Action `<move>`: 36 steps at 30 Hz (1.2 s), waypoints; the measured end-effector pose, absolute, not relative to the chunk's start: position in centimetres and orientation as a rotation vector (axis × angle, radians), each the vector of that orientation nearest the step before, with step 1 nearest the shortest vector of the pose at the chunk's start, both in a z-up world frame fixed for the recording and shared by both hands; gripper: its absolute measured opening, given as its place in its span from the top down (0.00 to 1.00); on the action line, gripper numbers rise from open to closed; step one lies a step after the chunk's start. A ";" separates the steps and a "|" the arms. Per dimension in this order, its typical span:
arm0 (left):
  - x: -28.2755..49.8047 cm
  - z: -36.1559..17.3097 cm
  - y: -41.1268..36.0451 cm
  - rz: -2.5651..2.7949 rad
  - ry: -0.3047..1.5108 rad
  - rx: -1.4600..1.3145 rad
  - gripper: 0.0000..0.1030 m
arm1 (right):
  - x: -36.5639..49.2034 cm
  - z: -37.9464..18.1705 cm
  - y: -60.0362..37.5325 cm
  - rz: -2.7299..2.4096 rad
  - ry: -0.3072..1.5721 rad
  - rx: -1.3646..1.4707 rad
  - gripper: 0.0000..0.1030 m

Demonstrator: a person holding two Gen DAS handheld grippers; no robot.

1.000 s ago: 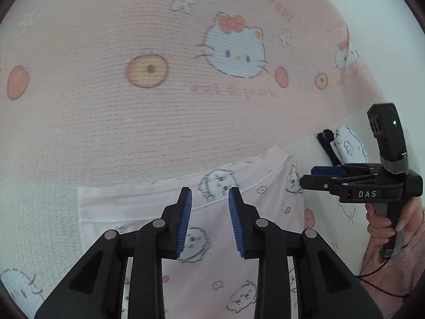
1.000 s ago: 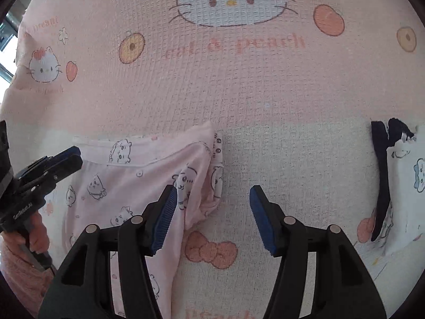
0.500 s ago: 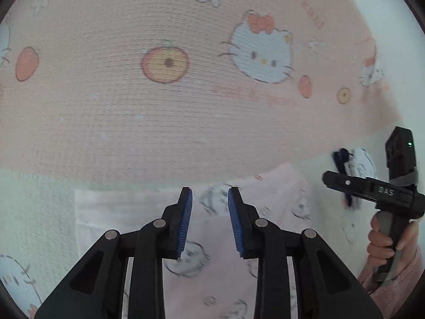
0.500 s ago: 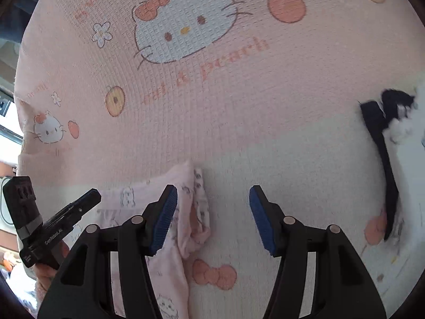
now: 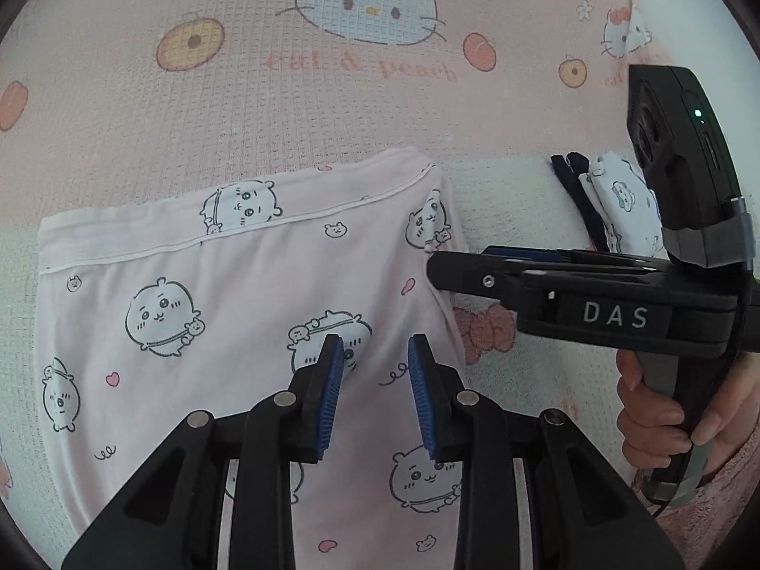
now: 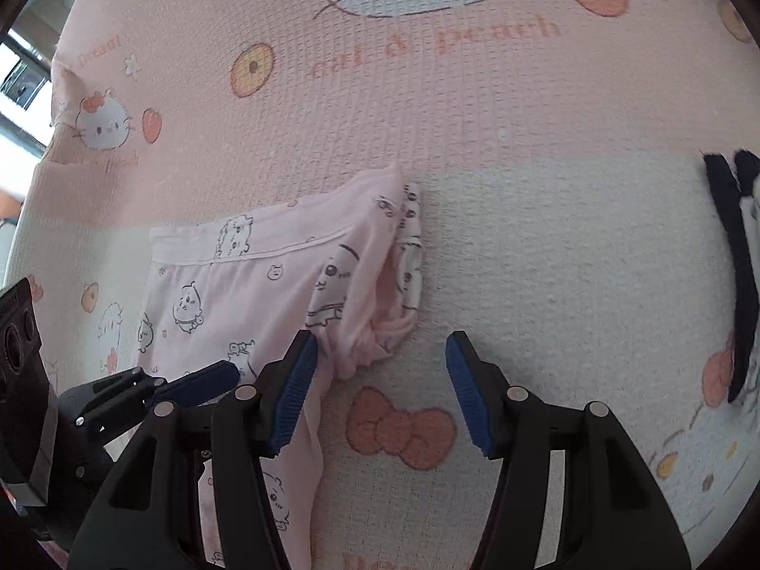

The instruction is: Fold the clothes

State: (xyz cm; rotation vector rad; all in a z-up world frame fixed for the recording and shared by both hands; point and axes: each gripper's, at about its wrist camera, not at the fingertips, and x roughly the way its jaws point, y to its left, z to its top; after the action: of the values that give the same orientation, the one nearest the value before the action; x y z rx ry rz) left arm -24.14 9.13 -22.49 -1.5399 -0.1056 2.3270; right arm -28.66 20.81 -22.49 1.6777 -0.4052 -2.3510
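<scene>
A pink garment [image 5: 247, 304] printed with cartoon animals lies flat on the bed cover, its waistband at the far side. My left gripper [image 5: 375, 380] hovers open over the garment's right half, with nothing between its blue pads. The right gripper [image 5: 439, 268], held by a hand [image 5: 665, 408], reaches in from the right and its tip meets the garment's right edge. In the right wrist view my right gripper [image 6: 380, 382] stands wide open just short of the garment's bunched corner [image 6: 375, 285]. The left gripper [image 6: 223, 373] shows at the lower left there.
The bed cover [image 5: 332, 109] is pink and white waffle cloth with cat and peach prints. A folded white and navy garment [image 5: 612, 199] lies to the right, also seen at the right wrist view's edge [image 6: 741, 275]. A pink fuzzy sleeve [image 5: 712, 513] fills the lower right corner.
Both grippers have come down and forward toward the pink garment, which now looks larger. The right gripper has closed in on its right edge. Neither jaw opening has changed.
</scene>
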 end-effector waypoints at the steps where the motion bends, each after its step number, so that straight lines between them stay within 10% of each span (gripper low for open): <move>1: -24.5 -22.7 9.2 2.333 -0.081 -1.548 0.71 | -29.0 -22.6 20.4 -2.350 -0.372 1.676 0.43; 13: -25.2 -23.6 9.5 2.351 0.071 -1.543 0.70 | -27.0 -22.7 22.8 -2.486 0.129 1.784 0.47; 17: -24.6 -22.1 7.5 2.392 -0.023 -1.507 0.70 | -26.4 -21.4 24.8 -2.452 -0.196 1.741 0.47; 36: -20.1 -21.9 -4.0 2.227 -0.148 -1.767 0.69 | -20.9 -20.6 15.1 -2.300 -0.184 1.729 0.48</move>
State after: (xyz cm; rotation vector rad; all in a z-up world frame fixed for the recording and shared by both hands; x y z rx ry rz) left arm -20.05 -4.04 -21.91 -1.7667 -0.1482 2.2273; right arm -20.85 15.10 -20.58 1.7287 -0.1844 -2.2996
